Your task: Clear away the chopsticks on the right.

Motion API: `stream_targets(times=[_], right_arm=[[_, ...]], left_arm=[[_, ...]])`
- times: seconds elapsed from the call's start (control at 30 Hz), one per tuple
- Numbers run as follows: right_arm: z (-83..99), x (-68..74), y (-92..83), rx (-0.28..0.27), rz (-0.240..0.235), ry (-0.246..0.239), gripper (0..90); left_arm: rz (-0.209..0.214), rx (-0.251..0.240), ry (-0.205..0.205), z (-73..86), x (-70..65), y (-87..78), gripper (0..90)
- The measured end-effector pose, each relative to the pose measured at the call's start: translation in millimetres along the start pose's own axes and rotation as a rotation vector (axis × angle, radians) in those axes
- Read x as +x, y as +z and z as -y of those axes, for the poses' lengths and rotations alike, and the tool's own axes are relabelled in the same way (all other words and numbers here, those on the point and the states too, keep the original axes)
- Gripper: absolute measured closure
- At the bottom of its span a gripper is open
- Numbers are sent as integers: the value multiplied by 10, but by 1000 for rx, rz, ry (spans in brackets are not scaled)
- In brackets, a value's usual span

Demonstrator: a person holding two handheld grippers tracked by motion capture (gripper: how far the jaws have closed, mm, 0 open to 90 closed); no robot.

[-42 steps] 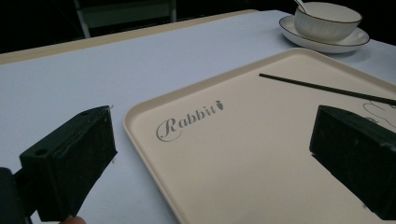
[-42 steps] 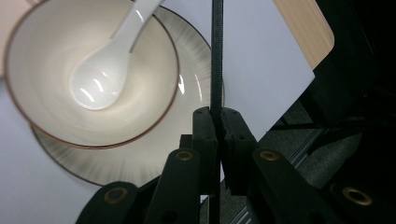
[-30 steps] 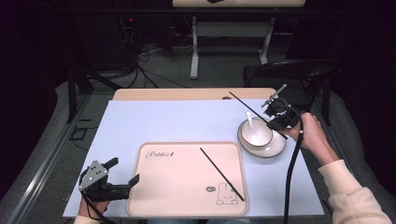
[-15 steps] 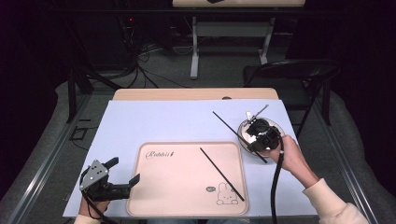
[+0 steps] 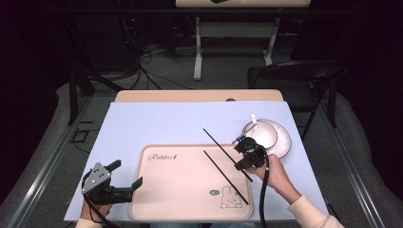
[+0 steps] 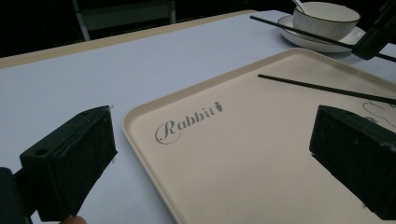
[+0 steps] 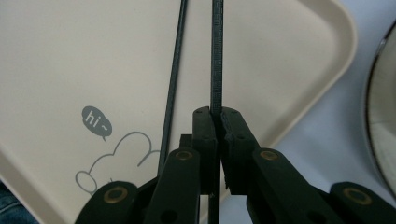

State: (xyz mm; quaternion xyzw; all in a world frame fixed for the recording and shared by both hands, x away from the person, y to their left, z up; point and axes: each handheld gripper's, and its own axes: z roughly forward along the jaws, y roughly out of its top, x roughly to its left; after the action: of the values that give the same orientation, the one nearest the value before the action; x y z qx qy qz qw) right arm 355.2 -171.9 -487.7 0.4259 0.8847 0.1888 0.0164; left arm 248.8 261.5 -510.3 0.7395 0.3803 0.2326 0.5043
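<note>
Your right gripper [image 5: 241,153] has its jaws clamped tight on a black chopstick [image 7: 216,56]. In the right gripper view the stick runs straight out from between the two pads, pinched near one end, its long free part reaching ahead over the cream tray [image 7: 70,60]. From the high view that held chopstick [image 5: 223,151] slants from the blue table mat [image 5: 157,123] beyond the tray's far edge, past your jaws, to the tray's right side. Whether it touches the tray you cannot tell.

The second chopstick [image 5: 225,176] lies loose on the tray [image 5: 166,199], just beside the held one and nearly parallel to it, its near end by the printed rabbit drawing [image 5: 230,195]. In the right gripper view it [image 7: 173,79] passes just left of your closed jaws, apart from them.

Right behind your right gripper sits the white bowl [image 5: 260,134] on its plate [image 5: 284,140], with a spoon [image 5: 254,121] standing in the bowl.

Your left gripper [image 5: 124,176] sits at the tray's near left corner with its jaws spread wide and nothing between them. In the left gripper view the tray's rim [image 6: 140,140] and the "Rabbit" lettering [image 6: 187,123] lie in the gap between the jaws, and both chopsticks are well away on the far side.
</note>
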Motion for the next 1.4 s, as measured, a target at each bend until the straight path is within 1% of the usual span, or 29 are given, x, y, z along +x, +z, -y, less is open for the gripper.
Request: stream_targets(times=[0.03,0.07,0.1,0.17,0.23,0.27,0.33,0.37,0.4,0.47,0.53,0.57,0.63,0.77,0.9,1.03,1.1,1.13,1.17,1.2,1.23,1.27,1.3,1.37,1.4], right_arm=[[4,18,36,2,-12,16,849],[7,23,75,2,-22,19,849],[6,38,111,8,-11,19,849],[5,62,188,9,-24,36,849],[9,78,247,13,-20,35,848],[11,84,273,25,-12,38,847],[27,98,323,27,2,56,847],[34,98,340,31,3,44,847],[50,108,365,33,-3,55,847],[79,124,399,49,17,38,847],[109,143,406,50,18,45,846],[117,150,402,51,24,40,845],[141,180,393,52,54,28,838],[177,200,383,46,68,18,815],[195,217,378,48,74,0,833],[234,254,365,59,62,-9,840],[251,289,357,69,76,-26,832],[261,298,364,60,80,-32,782],[260,306,361,63,89,-40,718],[258,318,351,63,107,-55,678],[257,319,341,56,109,-61,625],[263,312,324,43,104,-68,545],[265,308,305,38,106,-75,502],[282,290,245,12,102,-100,388],[298,284,200,-5,117,-112,341]], left_arm=[[1,0,0,0,1,1,2],[2,2,-2,-1,2,3,1],[0,4,-1,-2,-1,5,1],[1,3,0,-3,-3,4,1],[3,2,-1,-1,2,2,1],[4,1,-4,0,5,3,1],[3,1,-4,0,4,3,2],[3,1,-1,0,3,4,2],[4,2,0,0,2,4,1],[5,2,-1,-1,6,4,1],[4,1,-3,-1,5,6,1],[4,0,-2,-2,1,6,1],[6,1,-3,-2,2,7,1],[5,0,-3,-1,5,8,1],[4,0,-2,-2,1,5,1],[2,0,-4,-2,3,4,1],[1,1,0,-4,-4,4,1],[1,-1,1,-4,-5,5,1],[2,1,1,-5,-4,3,1],[1,0,0,-4,-4,2,1],[-1,0,0,-4,-3,2,1],[2,0,2,-4,0,2,1],[3,0,2,-3,1,2,1],[5,0,-1,-2,2,6,1],[4,0,-2,-2,1,7,1]])
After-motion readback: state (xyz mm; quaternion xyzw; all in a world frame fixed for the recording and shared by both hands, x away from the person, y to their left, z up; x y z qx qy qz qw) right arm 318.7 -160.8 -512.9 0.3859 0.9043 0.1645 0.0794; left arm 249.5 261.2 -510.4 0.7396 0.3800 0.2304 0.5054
